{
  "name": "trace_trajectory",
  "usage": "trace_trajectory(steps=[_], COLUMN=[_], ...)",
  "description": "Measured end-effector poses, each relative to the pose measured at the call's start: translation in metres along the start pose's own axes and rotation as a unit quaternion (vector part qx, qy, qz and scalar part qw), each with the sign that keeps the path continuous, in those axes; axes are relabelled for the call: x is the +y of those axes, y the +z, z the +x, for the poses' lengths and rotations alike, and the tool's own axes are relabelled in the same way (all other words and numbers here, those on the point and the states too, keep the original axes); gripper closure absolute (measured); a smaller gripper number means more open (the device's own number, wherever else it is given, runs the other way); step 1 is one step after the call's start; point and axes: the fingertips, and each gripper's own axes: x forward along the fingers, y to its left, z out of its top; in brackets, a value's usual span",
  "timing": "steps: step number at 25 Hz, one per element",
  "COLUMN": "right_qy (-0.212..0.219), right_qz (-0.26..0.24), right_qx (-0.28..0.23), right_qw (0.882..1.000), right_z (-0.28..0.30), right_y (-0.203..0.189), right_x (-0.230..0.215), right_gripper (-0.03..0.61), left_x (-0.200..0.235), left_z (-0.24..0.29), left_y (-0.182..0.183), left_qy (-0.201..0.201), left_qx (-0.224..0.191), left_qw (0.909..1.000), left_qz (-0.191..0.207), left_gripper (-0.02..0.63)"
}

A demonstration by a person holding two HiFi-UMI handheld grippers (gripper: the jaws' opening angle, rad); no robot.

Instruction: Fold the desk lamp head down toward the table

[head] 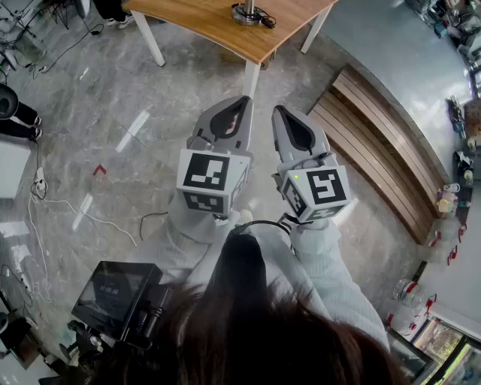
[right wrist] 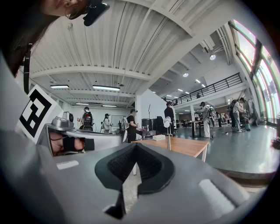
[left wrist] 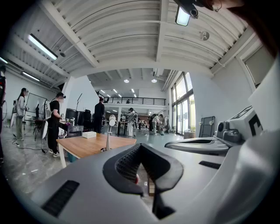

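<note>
Desk lamp (right wrist: 168, 132) upright on table (right wrist: 183, 145)

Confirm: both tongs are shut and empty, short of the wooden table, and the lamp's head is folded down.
Not folded: the left gripper view shows the lamp upright on the wooden table, head atop its stem. The left tongs and right tongs are shut, empty, short of it.

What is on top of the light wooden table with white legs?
A slim pale desk lamp stands upright on the table, a black cable by its base and a small white box farther along. The left gripper and its grey body hide the table's near corner.
</note>
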Motion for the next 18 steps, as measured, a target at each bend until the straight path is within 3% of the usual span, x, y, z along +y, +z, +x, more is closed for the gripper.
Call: trace_trajectory(steps=[18], right_qy=[0.0], right_qz=[0.004], right_qx=[0.004], right_qw=[1.0], right_z=[0.008], right_y=[-0.02], right_x=[-0.033], right_gripper=[0.578], left_x=[0.0], left_z=[0.028], left_y=[-0.011], left_qy=[0.014], left_qx=[0.001], left_qw=[0.9998], left_qz=[-0.011], left_gripper=[0.614])
